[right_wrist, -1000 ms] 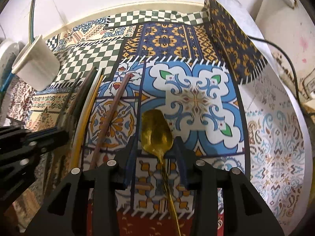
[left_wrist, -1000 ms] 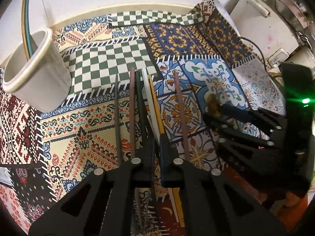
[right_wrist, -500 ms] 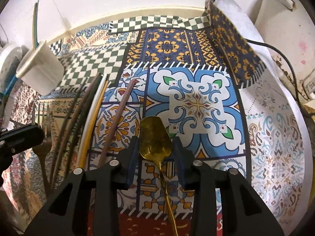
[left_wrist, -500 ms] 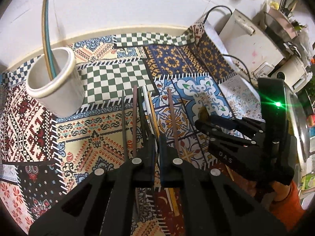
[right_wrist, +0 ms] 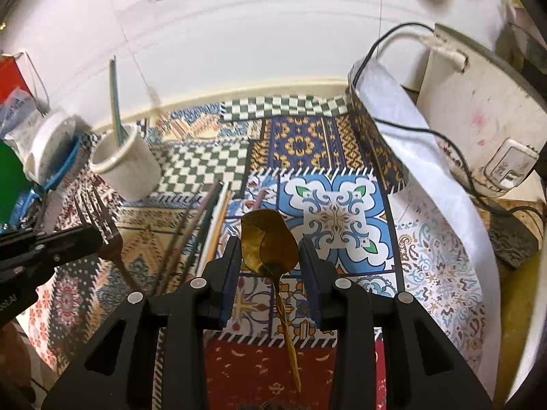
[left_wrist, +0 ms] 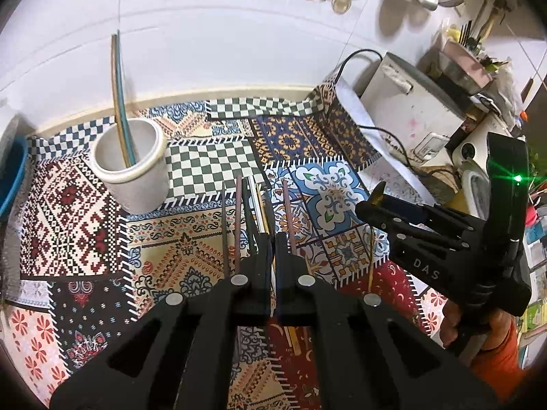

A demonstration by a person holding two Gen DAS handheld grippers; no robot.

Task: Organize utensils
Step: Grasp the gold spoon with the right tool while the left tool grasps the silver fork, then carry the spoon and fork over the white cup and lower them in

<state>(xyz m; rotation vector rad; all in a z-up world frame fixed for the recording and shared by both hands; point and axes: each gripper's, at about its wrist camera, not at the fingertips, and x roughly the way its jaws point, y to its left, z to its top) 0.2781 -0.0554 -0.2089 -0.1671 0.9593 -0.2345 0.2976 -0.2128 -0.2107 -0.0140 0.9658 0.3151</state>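
My right gripper (right_wrist: pixel 268 241) is shut on a gold spoon (right_wrist: pixel 270 249). It grips the bowl from both sides, and the handle hangs down above the cloth. In the left wrist view the spoon's tip (left_wrist: pixel 378 194) pokes out of the right gripper (left_wrist: pixel 367 208). The left gripper (left_wrist: pixel 272 239) is shut. In the right wrist view the left gripper (right_wrist: pixel 78 235) holds a dark fork (right_wrist: pixel 109 239), tines up. Several chopsticks (left_wrist: pixel 236 225) lie side by side on the patchwork cloth (left_wrist: pixel 68 205). A white cup (left_wrist: pixel 131 160) behind them holds two long sticks (left_wrist: pixel 119 95).
A white appliance (left_wrist: pixel 410 109) with cables stands at the right, where the cloth curls up. A blue basin (left_wrist: pixel 10 177) and white tubs (right_wrist: pixel 44 147) sit at the left. A tiled wall runs behind. A hand in an orange sleeve (left_wrist: pixel 492 352) carries the right gripper.
Both grippers have risen off the cloth and tilted up, so the cup and wall now show fully. The spoon has come up with the right gripper, and the fork with the left.
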